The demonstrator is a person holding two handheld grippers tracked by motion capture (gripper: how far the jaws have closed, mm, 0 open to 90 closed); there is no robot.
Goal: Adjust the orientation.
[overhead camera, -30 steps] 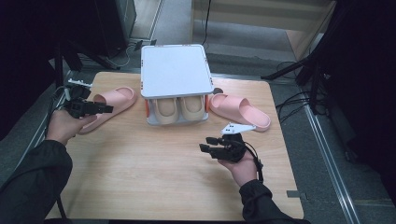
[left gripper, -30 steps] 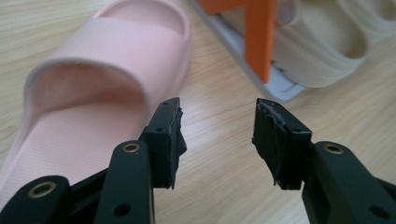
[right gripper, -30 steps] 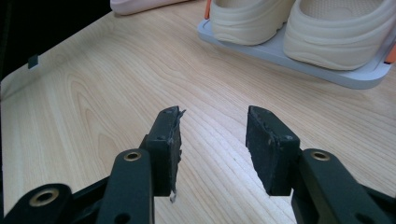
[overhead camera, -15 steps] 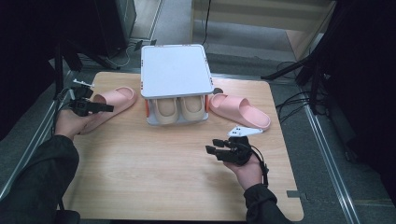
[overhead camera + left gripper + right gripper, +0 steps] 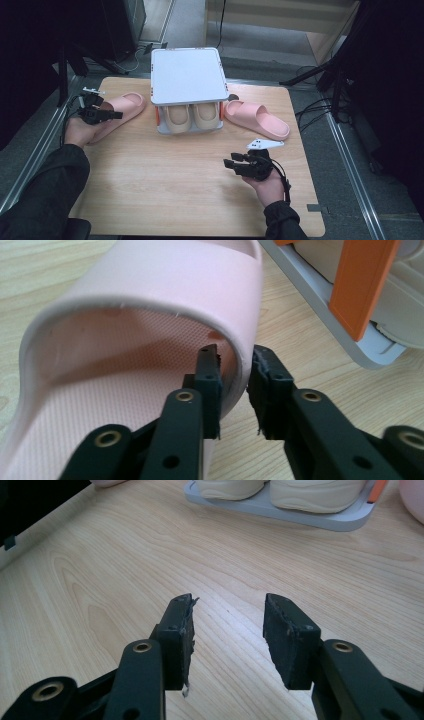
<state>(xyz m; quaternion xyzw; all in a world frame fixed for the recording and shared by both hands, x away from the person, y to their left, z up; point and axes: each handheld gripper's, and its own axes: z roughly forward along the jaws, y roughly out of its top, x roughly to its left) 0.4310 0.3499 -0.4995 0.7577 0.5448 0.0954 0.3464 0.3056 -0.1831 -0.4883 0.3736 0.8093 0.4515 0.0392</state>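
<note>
Left gripper (image 5: 234,385) has dropped, jaws just closed, pinching pink foam slipper's (image 5: 150,315) strap edge at left; right gripper (image 5: 227,625) unmoved, spread.

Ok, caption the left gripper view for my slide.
Left gripper closing its jaws on the strap edge of a pink slipper, beside the grey shoe rack on the wooden table.

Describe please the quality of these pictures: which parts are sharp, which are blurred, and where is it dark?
High view: the pale wooden table is evenly lit, the surroundings dark, sleeves nearly black. Left gripper view: the left claw is sharp, straddling the side wall of the soft pink rubber slipper; the orange-and-grey plastic shoe rack is blurred. Right gripper view: the right claw and wood grain are sharp, the cream shoes soft.
</note>
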